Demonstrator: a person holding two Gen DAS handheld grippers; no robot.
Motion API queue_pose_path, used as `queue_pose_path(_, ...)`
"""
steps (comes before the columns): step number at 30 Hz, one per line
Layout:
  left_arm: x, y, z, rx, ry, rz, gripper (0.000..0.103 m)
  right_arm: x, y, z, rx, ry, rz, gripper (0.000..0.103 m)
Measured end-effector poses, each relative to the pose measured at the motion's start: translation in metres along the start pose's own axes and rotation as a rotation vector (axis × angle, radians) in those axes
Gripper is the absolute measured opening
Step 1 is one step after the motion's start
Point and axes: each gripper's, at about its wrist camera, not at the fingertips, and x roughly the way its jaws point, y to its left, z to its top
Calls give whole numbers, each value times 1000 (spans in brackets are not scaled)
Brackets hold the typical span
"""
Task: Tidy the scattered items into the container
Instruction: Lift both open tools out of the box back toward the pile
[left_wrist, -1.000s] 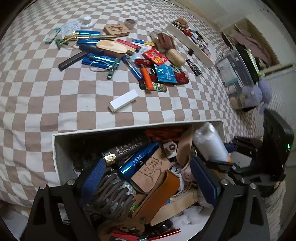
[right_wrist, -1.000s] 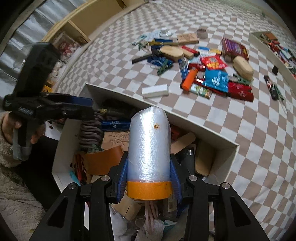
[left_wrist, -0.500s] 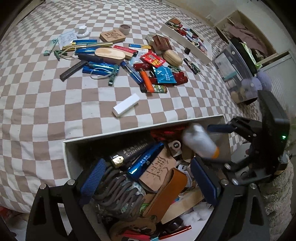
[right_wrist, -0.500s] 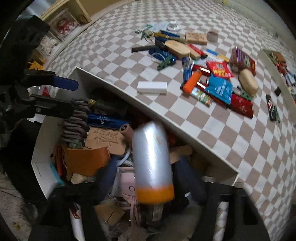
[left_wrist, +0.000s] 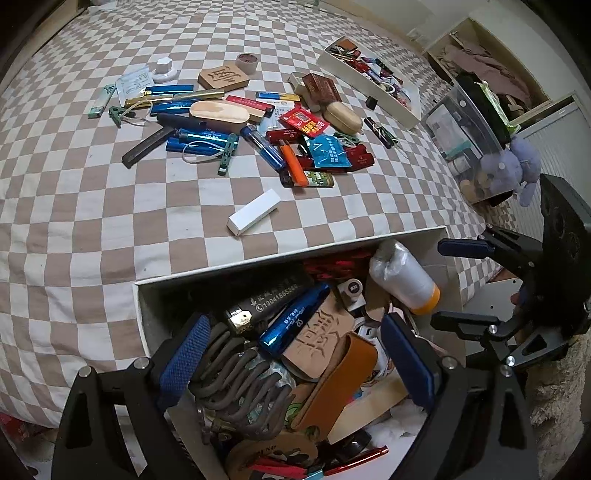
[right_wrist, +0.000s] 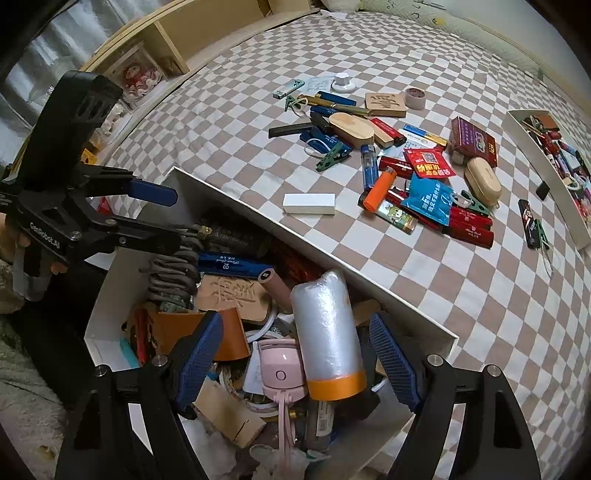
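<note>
A silver plastic roll with an orange band (right_wrist: 325, 332) (left_wrist: 402, 280) lies loose on the heap inside the white container box (right_wrist: 295, 229) (left_wrist: 295, 251). My right gripper (right_wrist: 295, 354) (left_wrist: 458, 284) hangs over it, open, its blue pads clear of the roll on both sides. My left gripper (left_wrist: 295, 358) (right_wrist: 170, 216) is open above the box's other end, over a grey cord bundle (left_wrist: 236, 373), gripping nothing. Scattered lighters, packets and clips lie on the checkered cloth beyond, among them a small white box (left_wrist: 253, 218) (right_wrist: 309, 204) and an orange lighter (left_wrist: 291, 166) (right_wrist: 378, 190).
A second white tray (left_wrist: 410, 110) (right_wrist: 557, 210) filled with small items sits at the far right of the cloth. A clear storage bin with a purple plush toy (left_wrist: 506, 166) stands off the bed's edge. Wooden shelving (right_wrist: 162, 40) runs along the far left.
My right gripper opened and let go of the silver roll, which dropped into the box and now lies on the heap. The left gripper stayed roughly where it was.
</note>
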Motion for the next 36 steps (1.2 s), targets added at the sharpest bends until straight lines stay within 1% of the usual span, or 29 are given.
queue_pose_path(6,-6,-2,0,21,-27,29,97,-6,-1,-3,8,-11,-3,82)
queue_pose_path(8,-10,-4,0,33,-48,41,101,-11,-1,-3,12,-28,-4,83)
queue_pose_path(9,-13,-5,0,41,-62,47,103,-12,-1,-3,12,-34,-7,91)
queue_pose_path(11,-17,-7,1,60,-86,59,103,-17,-1,-3,8,-55,-17,103)
queue_pose_path(18,-30,-19,4,133,-159,117,103,-30,-1,-1,7,-108,-23,103)
queue_pose_path(22,-32,-22,6,151,-172,103,103,-36,1,0,9,-136,-21,103)
queue_pose_path(25,-36,-24,7,166,-195,118,103,-43,3,1,11,-165,-34,103)
queue_pose_path(30,-47,-28,10,188,-256,142,103,-53,1,2,16,-223,-39,103)
queue_pose_path(33,-55,-28,12,191,-314,176,103,-61,0,3,17,-273,-46,103)
queue_pose_path(36,-62,-27,15,196,-353,197,103,-70,-3,4,27,-328,-53,103)
